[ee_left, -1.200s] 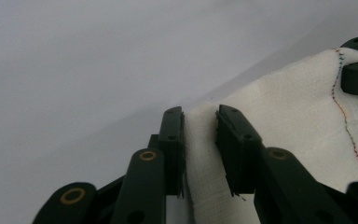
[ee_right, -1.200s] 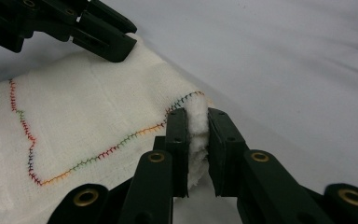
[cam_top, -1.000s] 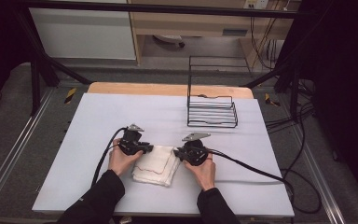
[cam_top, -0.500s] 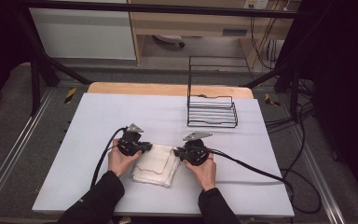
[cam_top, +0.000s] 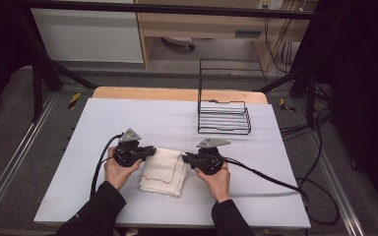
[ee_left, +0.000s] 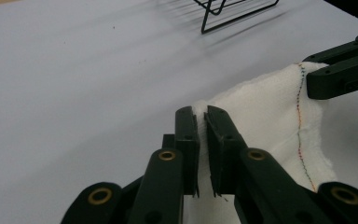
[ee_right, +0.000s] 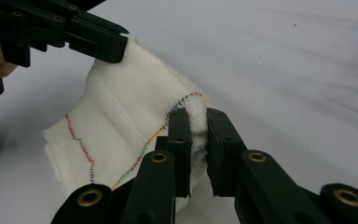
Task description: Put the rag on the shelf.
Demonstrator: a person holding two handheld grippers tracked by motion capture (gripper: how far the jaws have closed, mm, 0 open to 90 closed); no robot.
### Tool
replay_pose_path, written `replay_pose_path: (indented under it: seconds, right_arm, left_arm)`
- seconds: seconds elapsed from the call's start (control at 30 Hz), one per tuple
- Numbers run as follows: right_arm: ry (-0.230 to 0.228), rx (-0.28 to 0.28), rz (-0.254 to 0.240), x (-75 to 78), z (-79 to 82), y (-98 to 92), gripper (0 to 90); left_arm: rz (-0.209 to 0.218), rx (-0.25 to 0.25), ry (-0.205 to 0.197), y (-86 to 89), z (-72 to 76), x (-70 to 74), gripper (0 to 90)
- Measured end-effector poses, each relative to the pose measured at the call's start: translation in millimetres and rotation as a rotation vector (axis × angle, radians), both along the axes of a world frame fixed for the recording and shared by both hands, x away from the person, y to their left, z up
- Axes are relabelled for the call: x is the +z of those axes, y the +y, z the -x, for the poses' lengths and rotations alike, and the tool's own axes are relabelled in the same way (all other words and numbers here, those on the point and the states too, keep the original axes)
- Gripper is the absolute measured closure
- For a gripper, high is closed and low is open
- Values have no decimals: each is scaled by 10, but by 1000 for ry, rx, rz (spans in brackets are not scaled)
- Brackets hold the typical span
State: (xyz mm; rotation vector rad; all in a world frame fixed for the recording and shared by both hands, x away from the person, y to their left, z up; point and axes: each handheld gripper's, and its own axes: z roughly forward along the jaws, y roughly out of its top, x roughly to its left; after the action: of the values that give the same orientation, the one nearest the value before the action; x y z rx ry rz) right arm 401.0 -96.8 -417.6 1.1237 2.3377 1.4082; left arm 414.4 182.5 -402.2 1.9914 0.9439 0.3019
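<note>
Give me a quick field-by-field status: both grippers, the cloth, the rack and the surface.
left gripper: shut on the cloth's far left corner
right gripper: shut on the cloth's far right corner
cloth: white, folded, multicoloured stitched edge; far edge pinched up, near part lying on the table
wire rack: black, upright, beyond the right gripper, apart from the cloth
table: pale sheet over a wooden top
</note>
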Motion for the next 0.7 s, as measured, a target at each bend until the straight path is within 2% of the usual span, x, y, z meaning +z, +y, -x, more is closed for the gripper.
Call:
replay_pose_path:
  seconds: [0.33,0.7]
  right_arm:
    - [-57,15,-33,182,101,-51,816]
    - [-110,20,-53,400,172,-148,818]
  left_arm:
    - [30,-5,-62,10,145,167,832]
    - [66,-22,-108,-19,245,323,832]
